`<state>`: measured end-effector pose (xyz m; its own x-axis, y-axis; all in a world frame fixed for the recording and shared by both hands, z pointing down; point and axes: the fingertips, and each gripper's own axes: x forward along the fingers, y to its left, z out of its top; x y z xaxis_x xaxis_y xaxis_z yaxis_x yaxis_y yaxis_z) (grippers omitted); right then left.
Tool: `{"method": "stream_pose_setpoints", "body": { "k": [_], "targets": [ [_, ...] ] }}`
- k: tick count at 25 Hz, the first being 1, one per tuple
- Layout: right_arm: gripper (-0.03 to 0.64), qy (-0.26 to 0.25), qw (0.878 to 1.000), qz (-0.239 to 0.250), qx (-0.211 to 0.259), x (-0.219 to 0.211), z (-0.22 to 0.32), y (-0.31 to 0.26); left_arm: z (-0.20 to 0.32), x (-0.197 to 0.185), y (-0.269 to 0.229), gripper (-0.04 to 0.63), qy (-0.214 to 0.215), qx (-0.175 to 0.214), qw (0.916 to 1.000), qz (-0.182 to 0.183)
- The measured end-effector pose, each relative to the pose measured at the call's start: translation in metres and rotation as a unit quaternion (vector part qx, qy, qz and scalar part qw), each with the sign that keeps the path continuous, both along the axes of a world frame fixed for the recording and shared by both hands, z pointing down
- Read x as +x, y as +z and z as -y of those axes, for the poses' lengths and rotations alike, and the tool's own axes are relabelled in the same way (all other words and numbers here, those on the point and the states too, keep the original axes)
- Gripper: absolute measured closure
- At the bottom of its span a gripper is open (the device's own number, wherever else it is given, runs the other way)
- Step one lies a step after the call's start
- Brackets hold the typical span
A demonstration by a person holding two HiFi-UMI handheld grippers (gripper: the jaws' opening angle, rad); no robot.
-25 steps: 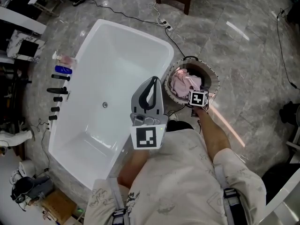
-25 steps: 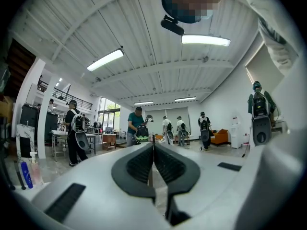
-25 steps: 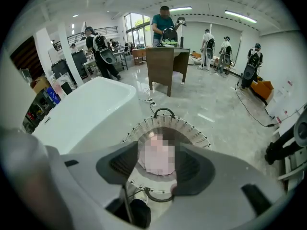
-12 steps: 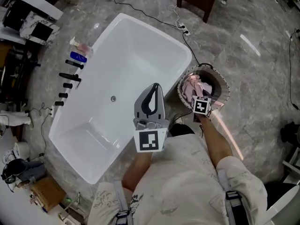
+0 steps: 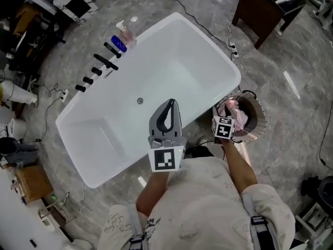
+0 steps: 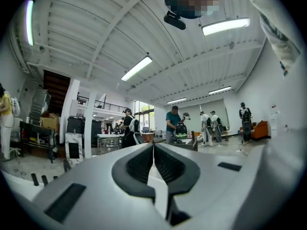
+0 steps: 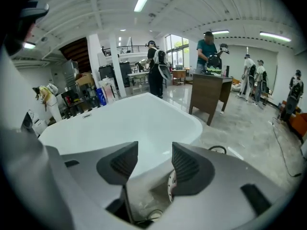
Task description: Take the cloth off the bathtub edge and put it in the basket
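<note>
Grey stone floor (image 5: 291, 61) all around. Brown wooden desk (image 5: 263, 7) far off, white plug strip (image 5: 233, 52) near it. Blue bottle (image 5: 118, 43) just beside a pink bottle (image 5: 126, 34), row of black knobs (image 5: 96, 70) close by.

Pale printed short-sleeved shirt (image 5: 208, 207), grey left gripper (image 6: 153, 150) and right gripper (image 7: 154, 164), dark ribbed jaws, black-and-white marker cubes (image 5: 167, 159)
</note>
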<state>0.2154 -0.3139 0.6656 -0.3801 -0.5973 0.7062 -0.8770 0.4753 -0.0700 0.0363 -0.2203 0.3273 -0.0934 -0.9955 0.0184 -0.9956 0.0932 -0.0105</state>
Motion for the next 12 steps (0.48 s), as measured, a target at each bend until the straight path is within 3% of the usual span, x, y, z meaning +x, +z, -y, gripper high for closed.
{"method": "stream_pose_setpoints", "body": {
  "k": [6, 12],
  "targets": [
    [0.411, -0.073, 0.997, 0.022, 0.024, -0.088, -0.02, -0.027, -0.047, -0.074, -0.001, 0.589, -0.076, 0.002, 0.9971, -0.005],
    [0.411, -0.174, 0.981, 0.056, 0.066, -0.187, -0.048, -0.07, -0.101, -0.139, -0.001, 0.589, -0.163, 0.011, 0.9865, -0.008]
  ]
}}
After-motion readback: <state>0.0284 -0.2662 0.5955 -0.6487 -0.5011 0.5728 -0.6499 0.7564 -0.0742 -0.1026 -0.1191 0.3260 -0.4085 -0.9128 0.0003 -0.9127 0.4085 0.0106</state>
